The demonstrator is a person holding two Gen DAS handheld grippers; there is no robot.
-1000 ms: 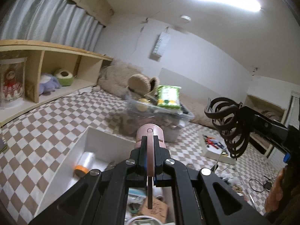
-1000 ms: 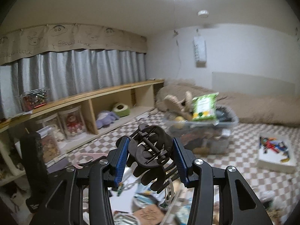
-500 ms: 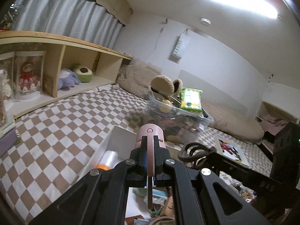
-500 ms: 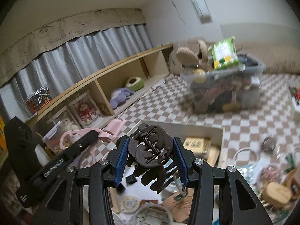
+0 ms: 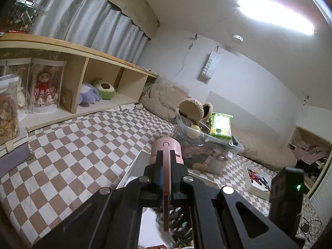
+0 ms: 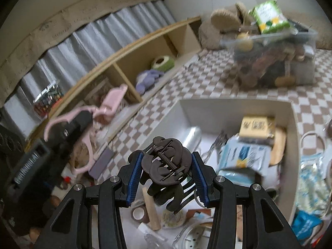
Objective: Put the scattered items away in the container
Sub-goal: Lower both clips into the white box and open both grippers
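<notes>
Hair claw (image 6: 166, 166): we clamp it in right tongs (image 6: 166, 178); released early, it snags short of white box (image 6: 292, 128) at 1 o'clock.
Left tongs (image 5: 166, 178): we pinch the pink tool (image 5: 166, 151).

a home bedroom: plush toys (image 5: 97, 91) on wooden shelf (image 5: 68, 47), grey curtains (image 5: 83, 20).

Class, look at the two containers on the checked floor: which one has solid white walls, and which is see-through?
The shallow white open box, nearer the right gripper, has solid white walls. The heaped clear plastic tub beyond it, topped by a green packet, is see-through.
</notes>
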